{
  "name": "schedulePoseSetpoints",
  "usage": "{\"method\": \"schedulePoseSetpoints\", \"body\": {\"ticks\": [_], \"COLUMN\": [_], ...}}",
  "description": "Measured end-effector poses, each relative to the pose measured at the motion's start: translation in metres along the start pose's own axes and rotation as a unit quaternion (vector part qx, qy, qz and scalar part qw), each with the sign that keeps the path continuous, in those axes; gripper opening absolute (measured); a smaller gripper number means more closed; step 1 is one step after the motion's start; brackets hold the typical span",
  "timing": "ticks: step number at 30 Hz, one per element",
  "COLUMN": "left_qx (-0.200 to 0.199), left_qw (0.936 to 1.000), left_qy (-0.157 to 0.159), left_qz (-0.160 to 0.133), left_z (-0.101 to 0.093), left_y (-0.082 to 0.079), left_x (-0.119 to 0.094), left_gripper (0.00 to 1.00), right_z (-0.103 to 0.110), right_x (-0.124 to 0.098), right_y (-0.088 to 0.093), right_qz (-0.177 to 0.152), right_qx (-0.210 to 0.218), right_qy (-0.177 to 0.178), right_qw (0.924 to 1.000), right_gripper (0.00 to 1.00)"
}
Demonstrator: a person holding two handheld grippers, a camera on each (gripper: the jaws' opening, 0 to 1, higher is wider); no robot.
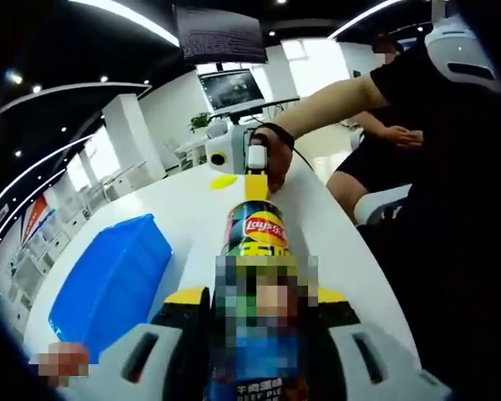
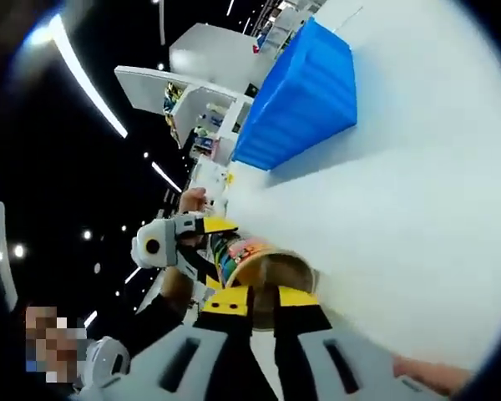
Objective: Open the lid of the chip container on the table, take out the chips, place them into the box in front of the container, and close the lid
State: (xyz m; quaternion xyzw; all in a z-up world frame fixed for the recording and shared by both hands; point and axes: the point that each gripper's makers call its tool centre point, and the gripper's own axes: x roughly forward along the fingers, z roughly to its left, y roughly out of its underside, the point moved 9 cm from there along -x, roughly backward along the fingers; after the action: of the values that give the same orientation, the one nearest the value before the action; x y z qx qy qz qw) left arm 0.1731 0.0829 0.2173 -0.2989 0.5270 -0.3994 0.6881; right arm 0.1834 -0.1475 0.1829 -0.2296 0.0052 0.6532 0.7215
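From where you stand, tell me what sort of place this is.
Probably an open-plan office or lab. Ceiling light strips run overhead, a monitor stands beyond the white table, and white desks line the bright windows.

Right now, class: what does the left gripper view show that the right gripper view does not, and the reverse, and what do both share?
Left gripper view: the chip can with its Lay's label, clamped in the left tongs, and a yellow disc on the white table. Right gripper view: the can's open mouth at the right tongs. Shared: can, table, blue box.
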Motion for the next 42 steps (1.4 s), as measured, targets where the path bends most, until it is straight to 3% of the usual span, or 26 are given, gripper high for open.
{"method": "schedulePoseSetpoints", "body": {"ticks": [4, 12, 15, 19, 24, 33, 35, 36, 41, 42], "left_qx": [0.001, 0.004, 0.002, 0.001, -0.003, 0.002, -0.001, -0.003, -0.006, -0.007], "left_qw": [1.0000, 0.9999, 0.9999, 0.9999, 0.9999, 0.9999, 0.9999, 0.9999, 0.9998, 0.9998], "left_qy": [-0.003, -0.005, -0.007, -0.015, -0.011, -0.010, -0.010, -0.012, -0.014, -0.013], "left_qz": [-0.007, -0.010, -0.011, -0.008, -0.007, -0.010, -0.009, -0.008, -0.014, -0.014], "left_z": [0.000, 0.002, 0.002, 0.002, 0.003, -0.001, 0.000, 0.000, 0.000, 0.000], "left_y": [0.001, 0.003, 0.004, 0.003, 0.003, 0.001, 0.001, 0.001, 0.002, 0.002], "left_x": [0.000, 0.000, 0.000, 0.001, 0.001, 0.002, 0.002, 0.001, 0.000, 0.000], "left_gripper": [0.44, 0.44, 0.44, 0.43, 0.43, 0.43, 0.43, 0.43, 0.43, 0.43], "right_z": [0.001, 0.012, 0.019, 0.026, 0.033, 0.034, 0.031, 0.028, 0.019, 0.027], "right_x": [0.001, -0.002, -0.005, -0.009, -0.006, -0.011, -0.019, -0.026, -0.042, -0.041], "right_y": [-0.001, -0.001, -0.005, -0.007, -0.005, -0.012, -0.016, -0.019, -0.019, 0.000], "right_qz": [0.009, 0.027, 0.031, 0.031, 0.034, 0.037, 0.038, 0.022, 0.015, 0.013], "right_qx": [-0.005, -0.047, -0.099, -0.125, -0.159, -0.165, -0.170, -0.175, -0.161, -0.160], "right_qy": [-0.003, 0.063, 0.114, 0.175, 0.209, 0.249, 0.272, 0.285, 0.283, 0.286], "right_qw": [0.9999, 0.9965, 0.9880, 0.9761, 0.9643, 0.9536, 0.9464, 0.9423, 0.9454, 0.9446], "right_gripper": [0.01, 0.00, 0.00, 0.00, 0.00, 0.00, 0.00, 0.00, 0.00, 0.00]}}
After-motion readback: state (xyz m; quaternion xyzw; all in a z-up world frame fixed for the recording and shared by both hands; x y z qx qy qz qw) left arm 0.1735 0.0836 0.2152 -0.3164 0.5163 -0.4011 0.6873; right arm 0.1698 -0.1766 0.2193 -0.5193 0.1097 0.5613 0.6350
